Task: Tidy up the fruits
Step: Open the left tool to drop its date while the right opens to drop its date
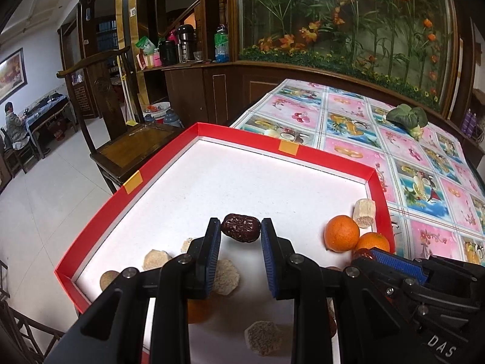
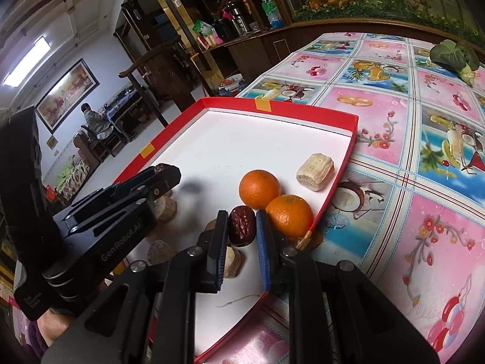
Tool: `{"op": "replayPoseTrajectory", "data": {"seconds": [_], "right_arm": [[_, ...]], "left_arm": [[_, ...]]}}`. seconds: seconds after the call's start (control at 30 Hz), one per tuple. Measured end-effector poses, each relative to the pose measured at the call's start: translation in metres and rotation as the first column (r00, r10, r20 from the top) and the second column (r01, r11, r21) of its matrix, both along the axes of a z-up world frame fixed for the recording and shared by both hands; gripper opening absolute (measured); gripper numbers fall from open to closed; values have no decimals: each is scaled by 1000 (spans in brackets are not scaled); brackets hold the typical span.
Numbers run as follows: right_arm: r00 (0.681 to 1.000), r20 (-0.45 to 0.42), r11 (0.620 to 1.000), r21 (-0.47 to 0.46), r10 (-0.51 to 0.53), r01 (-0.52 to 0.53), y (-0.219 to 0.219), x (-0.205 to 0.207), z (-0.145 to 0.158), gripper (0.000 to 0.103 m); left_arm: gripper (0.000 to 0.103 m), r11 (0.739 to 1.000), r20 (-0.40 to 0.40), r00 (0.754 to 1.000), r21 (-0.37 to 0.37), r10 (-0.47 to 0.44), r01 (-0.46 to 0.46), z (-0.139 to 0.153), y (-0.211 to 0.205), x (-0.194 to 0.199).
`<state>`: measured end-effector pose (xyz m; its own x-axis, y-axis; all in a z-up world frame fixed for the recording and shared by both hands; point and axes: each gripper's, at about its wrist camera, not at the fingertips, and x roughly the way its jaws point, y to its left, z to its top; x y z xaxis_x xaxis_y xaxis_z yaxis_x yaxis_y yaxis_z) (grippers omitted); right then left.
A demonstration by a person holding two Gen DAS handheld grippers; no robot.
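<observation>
A red-walled tray (image 1: 133,182) with a white floor lies on the table; it also shows in the right wrist view (image 2: 303,109). My left gripper (image 1: 241,231) is shut on a dark red date (image 1: 241,227) and holds it above the tray floor. My right gripper (image 2: 242,226) is shut on a second date (image 2: 241,225) right beside two oranges (image 2: 259,188) (image 2: 289,214) near the tray's right wall. The same oranges (image 1: 341,233) show in the left wrist view. Several pale root slices (image 1: 263,337) and a pale chunk (image 2: 315,167) lie on the tray floor.
A fruit-patterned tablecloth (image 2: 394,121) covers the table to the right of the tray. A leafy green vegetable (image 1: 407,117) lies at the table's far side. A wooden chair (image 1: 133,139) stands beyond the tray's left corner, over tiled floor.
</observation>
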<state>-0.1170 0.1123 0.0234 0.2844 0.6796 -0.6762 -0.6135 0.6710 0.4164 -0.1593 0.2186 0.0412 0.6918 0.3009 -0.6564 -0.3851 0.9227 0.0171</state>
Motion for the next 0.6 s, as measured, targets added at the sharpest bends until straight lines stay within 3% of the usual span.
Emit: {"op": "replayPoseTrajectory", "data": {"seconds": [0.4, 0.47, 0.53, 0.6], "right_arm": [[1000, -13, 999, -44, 16, -17, 4, -3, -3, 21], [1000, -10, 999, -37, 17, -18, 3, -3, -1, 21], [1000, -8, 1000, -15, 15, -15, 0, -3, 2, 21], [1000, -8, 1000, -2, 14, -14, -2, -1, 3, 21]], "left_arm": [[28, 1000, -15, 1000, 12, 9, -9, -2, -2, 0], [32, 1000, -14, 1000, 12, 8, -8, -2, -1, 0], [52, 1000, -9, 1000, 13, 12, -12, 0, -2, 0], [56, 1000, 8, 1000, 18, 19, -19, 2, -2, -3]]}}
